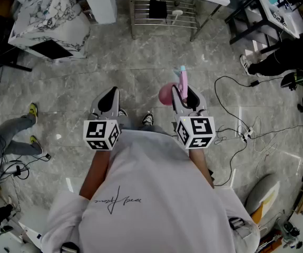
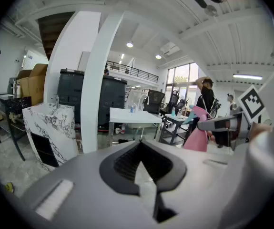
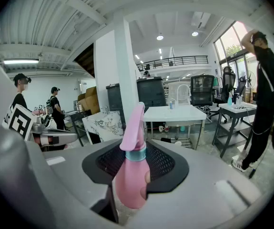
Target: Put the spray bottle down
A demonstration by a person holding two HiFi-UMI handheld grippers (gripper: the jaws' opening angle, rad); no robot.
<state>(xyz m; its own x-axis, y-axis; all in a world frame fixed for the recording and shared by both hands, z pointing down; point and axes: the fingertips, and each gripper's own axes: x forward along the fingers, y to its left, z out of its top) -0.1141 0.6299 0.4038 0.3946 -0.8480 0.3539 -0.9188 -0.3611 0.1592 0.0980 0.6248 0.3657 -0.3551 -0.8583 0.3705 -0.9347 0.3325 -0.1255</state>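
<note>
Right claw point(image 3: 136, 157) clamped on the body of a pink spray bottle point(image 3: 131, 178), whose blue-collared nozzle end rises past the jaw tips; left claw point(image 2: 142, 164) beside it, jaws together, nothing between them; both held above the grey marble floor point(image 1: 140, 62); white bench point(image 3: 172, 112) ahead.

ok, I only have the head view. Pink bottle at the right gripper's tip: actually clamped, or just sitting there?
Observer: Clamped. In the right gripper view, the right gripper has its jaws closed on the bottle, gripping the body below the teal collar.
Operator: Left gripper carrying anything?
Observer: No. In the left gripper view, the left gripper has its jaws together with nothing between them.
</note>
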